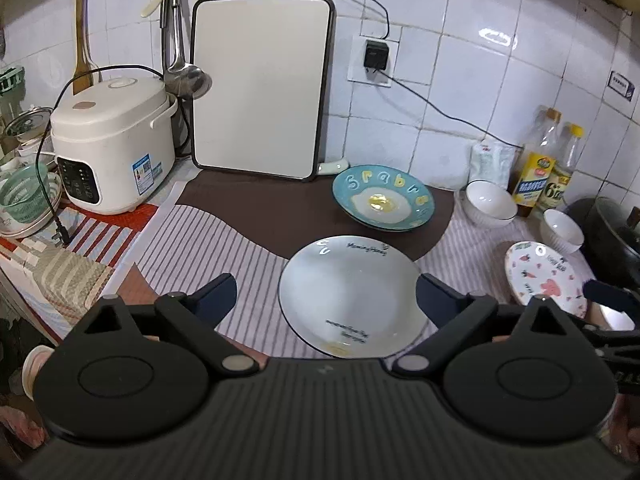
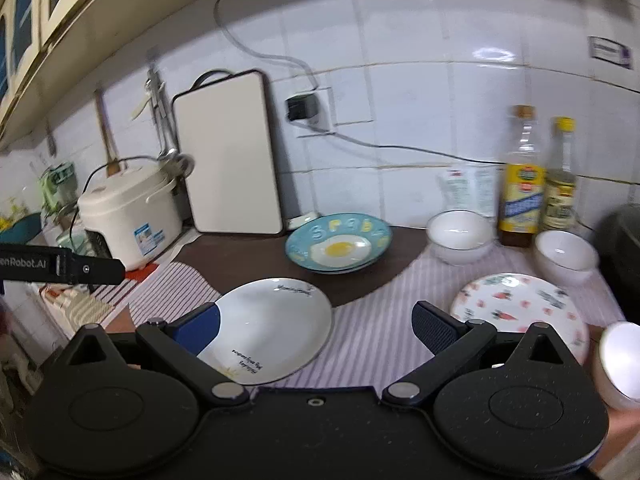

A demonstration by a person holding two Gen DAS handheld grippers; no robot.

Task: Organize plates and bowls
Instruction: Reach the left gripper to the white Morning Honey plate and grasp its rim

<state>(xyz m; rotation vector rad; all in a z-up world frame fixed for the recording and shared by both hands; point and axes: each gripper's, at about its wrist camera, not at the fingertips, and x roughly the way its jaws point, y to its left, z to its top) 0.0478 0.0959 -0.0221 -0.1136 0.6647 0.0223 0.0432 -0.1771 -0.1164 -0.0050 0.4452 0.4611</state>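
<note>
From my left tongs (image 1: 324, 300) I look down along two blue fingers standing wide apart, gripping nothing. The white plate (image 1: 352, 296) lies on the striped cloth (image 1: 200, 248) straight ahead, partly between the fingers; my right-side finger overlaps its edge in the view, though I cannot tell whether it touches. Beyond it, further from me, the blue egg plate (image 1: 384, 200) sits on top of another plate on the brown mat (image 1: 260, 208). Off to the right of my tongs stand two white bowls (image 1: 490, 202), apart from each other, and nearer me the pink patterned plate (image 1: 544, 276). Behind the bowls are two bottles (image 1: 538, 164). Far left is the rice cooker (image 1: 112, 140), with a white cutting board (image 1: 260, 88) leaning on the tiled wall.

From my right tongs (image 2: 316, 332) the fingers are likewise spread wide and empty. The white plate (image 2: 272, 328) lies by my left finger, which overlaps its rim in the view. The pink patterned plate (image 2: 520, 312) lies just past my right finger. Ahead is the blue egg plate (image 2: 340, 248), and further right the two bowls (image 2: 460, 236). This view is somewhat blurred.
</note>
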